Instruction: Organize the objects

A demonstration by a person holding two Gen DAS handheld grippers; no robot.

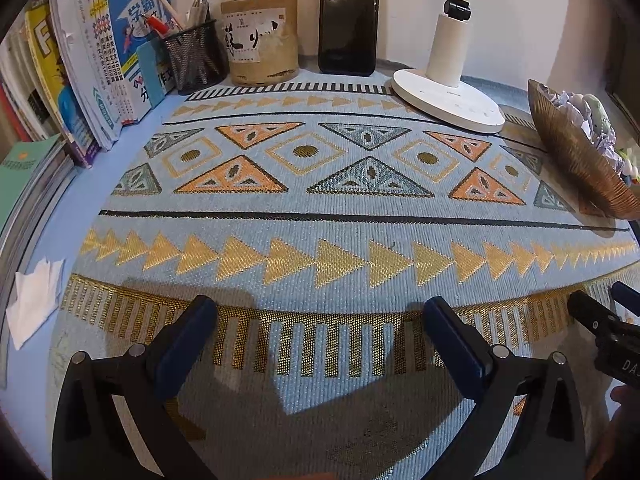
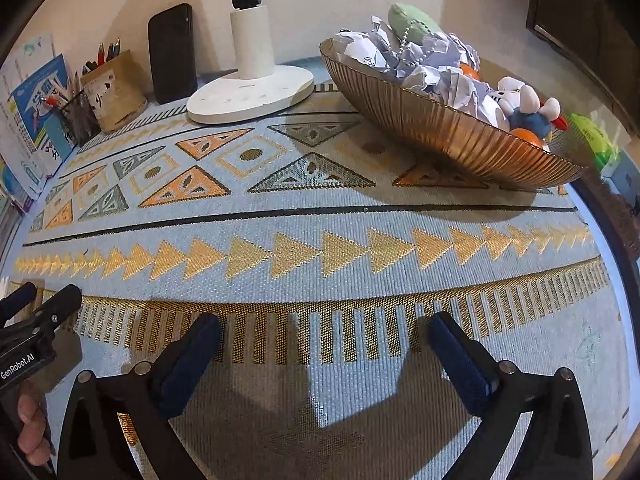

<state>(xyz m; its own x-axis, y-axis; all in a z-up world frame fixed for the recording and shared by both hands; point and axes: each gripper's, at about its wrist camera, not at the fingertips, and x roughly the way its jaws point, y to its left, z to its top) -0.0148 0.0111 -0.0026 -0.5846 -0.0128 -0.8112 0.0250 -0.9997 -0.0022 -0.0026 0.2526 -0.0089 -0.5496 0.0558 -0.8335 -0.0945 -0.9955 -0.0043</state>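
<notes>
Both grippers are hanging low over the patterned mat [image 1: 320, 216] — left gripper [image 1: 320, 320] spread wide with nothing in it, right gripper [image 2: 324, 336] same deal, wide and empty. The ribbed bowl [image 2: 452, 128] sits at the mat's right side, piled with crumpled paper [image 2: 432, 68], a plush toy [image 2: 524, 108] and a green pouch [image 2: 412, 22]. Lamp base [image 2: 250, 94], phone [image 1: 348, 24] and pen cups [image 1: 262, 40] line the back wall — books [image 1: 100, 72] stand on the left.
</notes>
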